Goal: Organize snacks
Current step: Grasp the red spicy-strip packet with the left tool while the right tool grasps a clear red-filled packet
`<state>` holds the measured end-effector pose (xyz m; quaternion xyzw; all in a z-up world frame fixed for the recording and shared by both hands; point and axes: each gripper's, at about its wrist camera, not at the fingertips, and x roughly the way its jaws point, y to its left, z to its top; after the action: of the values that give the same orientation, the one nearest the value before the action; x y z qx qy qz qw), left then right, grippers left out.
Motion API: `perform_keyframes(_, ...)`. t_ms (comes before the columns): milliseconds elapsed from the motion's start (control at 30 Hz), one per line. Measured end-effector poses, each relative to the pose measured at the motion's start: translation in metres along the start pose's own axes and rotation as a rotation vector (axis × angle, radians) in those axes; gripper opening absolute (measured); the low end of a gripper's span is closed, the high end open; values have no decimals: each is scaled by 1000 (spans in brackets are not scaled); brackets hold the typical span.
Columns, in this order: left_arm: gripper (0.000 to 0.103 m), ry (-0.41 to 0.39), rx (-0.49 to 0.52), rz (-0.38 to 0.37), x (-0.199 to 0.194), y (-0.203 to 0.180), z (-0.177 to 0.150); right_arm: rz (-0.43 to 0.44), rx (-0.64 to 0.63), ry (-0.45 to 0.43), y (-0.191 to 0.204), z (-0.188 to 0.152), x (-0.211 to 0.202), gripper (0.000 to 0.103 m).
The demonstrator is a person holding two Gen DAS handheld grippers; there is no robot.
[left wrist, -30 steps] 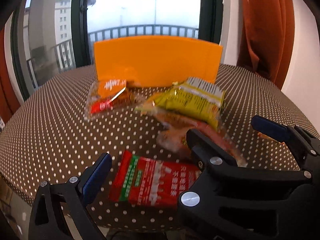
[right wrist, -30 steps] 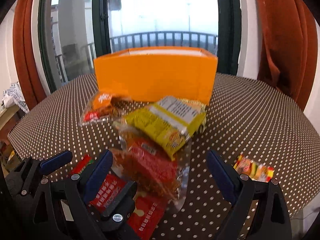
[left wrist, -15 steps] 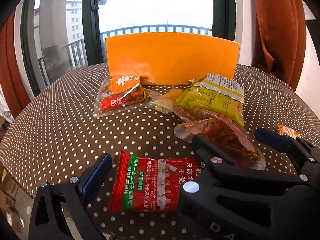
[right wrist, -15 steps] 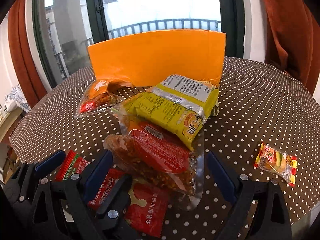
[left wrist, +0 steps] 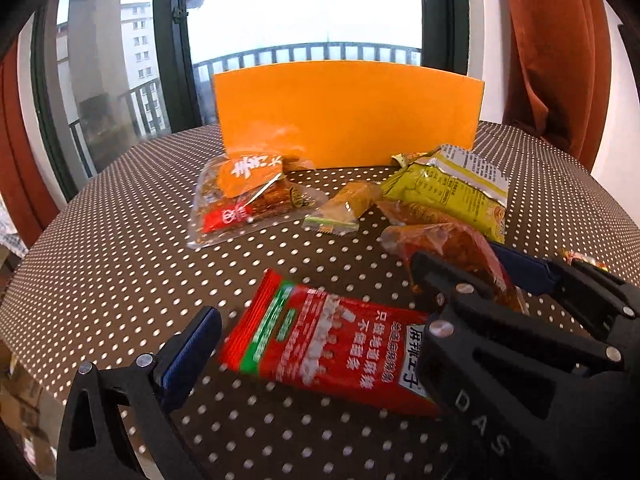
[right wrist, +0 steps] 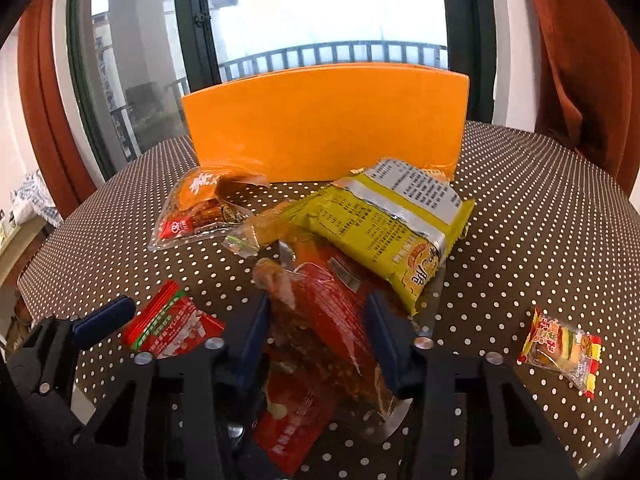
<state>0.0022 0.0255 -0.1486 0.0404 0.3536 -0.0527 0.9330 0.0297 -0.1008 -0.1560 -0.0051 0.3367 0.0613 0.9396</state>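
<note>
A pile of snack packets lies on the dotted table in front of an orange box. My left gripper is open around a red and green packet, which also shows in the right wrist view. My right gripper has its jaws narrowed onto a clear bag of red snacks, which also shows in the left wrist view. A yellow packet leans on that bag.
A clear orange-labelled bag and a small yellow-green packet lie near the box. A small burger candy packet lies at the right. Window, balcony rail and red curtains stand behind the table.
Both grippers moved forward and lower towards the pile. The right gripper's jaws closed in from wide open onto the clear red snack bag.
</note>
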Motion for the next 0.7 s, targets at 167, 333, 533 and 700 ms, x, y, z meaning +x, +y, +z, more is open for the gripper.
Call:
perform_keyframes(167, 103, 44, -42, -4, -9, 4, -10, 14, -9, -12, 3, -4, -10, 41)
perform_keyframes(333, 103, 74, -82, -39, -11, 9, -17, 20, -10, -13, 7, -6, -16, 40)
perform_keyframes(533, 102, 86, -82, -79, -6, 6, -9, 19, -9, -24, 7, 0, -17, 38)
perform_keyframes(700, 102, 95, -123, -93, 7, 4, 6, 6, 2, -42, 2, 10, -16, 36)
